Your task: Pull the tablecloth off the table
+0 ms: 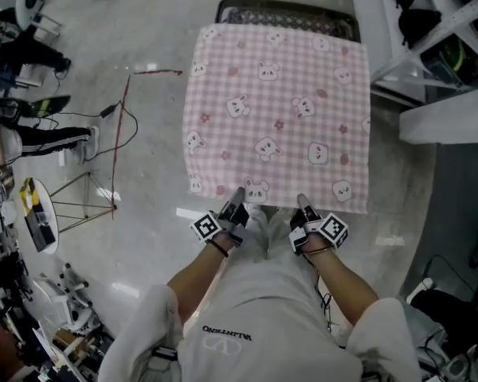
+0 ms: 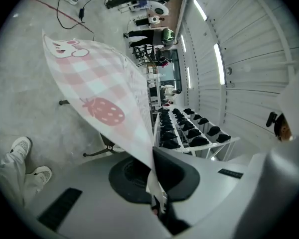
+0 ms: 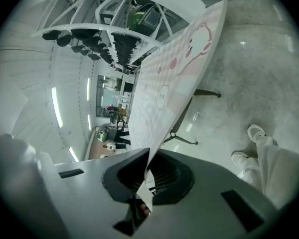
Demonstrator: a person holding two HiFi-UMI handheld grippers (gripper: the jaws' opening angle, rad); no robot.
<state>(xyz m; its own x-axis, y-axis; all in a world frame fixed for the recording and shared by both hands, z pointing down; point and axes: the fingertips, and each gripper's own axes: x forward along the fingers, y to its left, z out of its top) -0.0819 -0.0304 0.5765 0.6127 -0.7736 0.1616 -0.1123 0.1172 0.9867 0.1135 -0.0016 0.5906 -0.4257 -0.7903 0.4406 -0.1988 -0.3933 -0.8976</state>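
Observation:
A pink checked tablecloth point(image 1: 277, 110) with bear prints covers a small table, whose dark far edge point(image 1: 287, 13) shows beyond the cloth. My left gripper point(image 1: 237, 197) is shut on the cloth's near hem, left of middle. My right gripper point(image 1: 303, 203) is shut on the same hem to the right. In the left gripper view the tablecloth point(image 2: 104, 88) runs up from between the jaws as a taut sheet. The right gripper view shows the tablecloth point(image 3: 174, 78) rising the same way from its shut jaws.
White racks point(image 1: 430, 22) with dark caps stand right of the table. Red cable point(image 1: 123, 118) and a metal stand point(image 1: 80, 201) lie on the grey floor at the left, beside cluttered equipment point(image 1: 16, 237). My own legs and shoes point(image 3: 256, 133) are just below the grippers.

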